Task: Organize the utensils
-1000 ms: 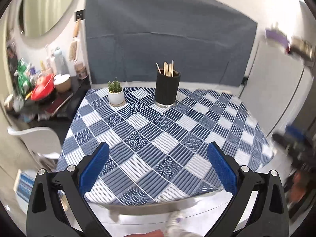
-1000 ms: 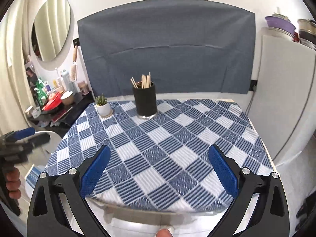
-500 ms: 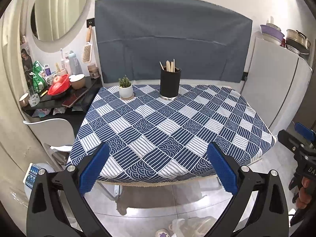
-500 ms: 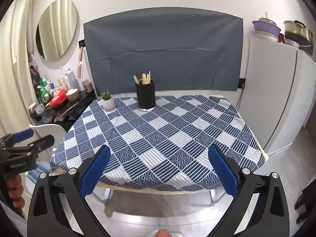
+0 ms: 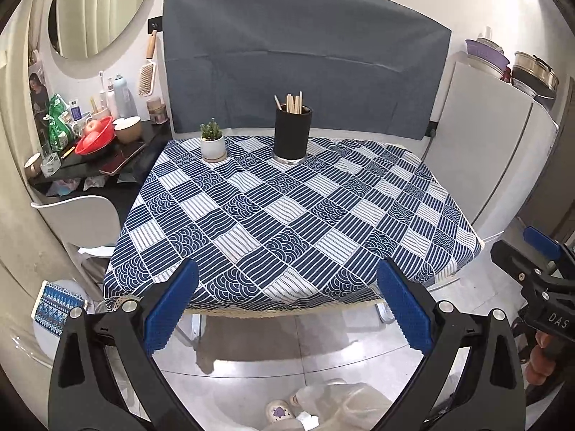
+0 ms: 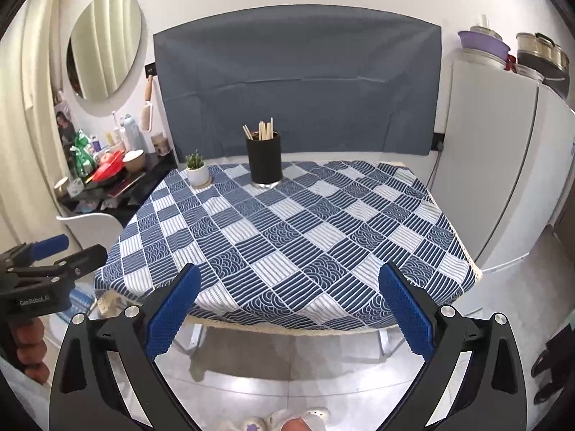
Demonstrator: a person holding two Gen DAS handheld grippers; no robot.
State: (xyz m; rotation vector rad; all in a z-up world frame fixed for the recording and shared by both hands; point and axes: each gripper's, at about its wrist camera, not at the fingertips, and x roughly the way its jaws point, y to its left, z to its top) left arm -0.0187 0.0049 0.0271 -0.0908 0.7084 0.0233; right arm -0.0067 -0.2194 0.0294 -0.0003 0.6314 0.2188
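A black cylindrical holder (image 5: 291, 133) stands upright at the far middle of the table (image 5: 287, 215), which has a blue-and-white patterned cloth. Several wooden chopsticks (image 5: 293, 102) stick out of it. It also shows in the right wrist view (image 6: 265, 160) with its chopsticks (image 6: 264, 130). My left gripper (image 5: 287, 305) is open and empty, held off the table's near edge over the floor. My right gripper (image 6: 287, 305) is open and empty, also off the near edge. Each gripper appears at the side of the other's view.
A small potted plant (image 5: 212, 142) stands left of the holder. A cluttered dark side shelf (image 5: 90, 158) and a white chair (image 5: 82, 219) are left of the table. A white fridge (image 5: 503, 154) stands to the right. Grey floor lies below.
Both grippers have pulled back from the table and away from it, so the whole tabletop and the floor in front now show. Both stay open and empty.
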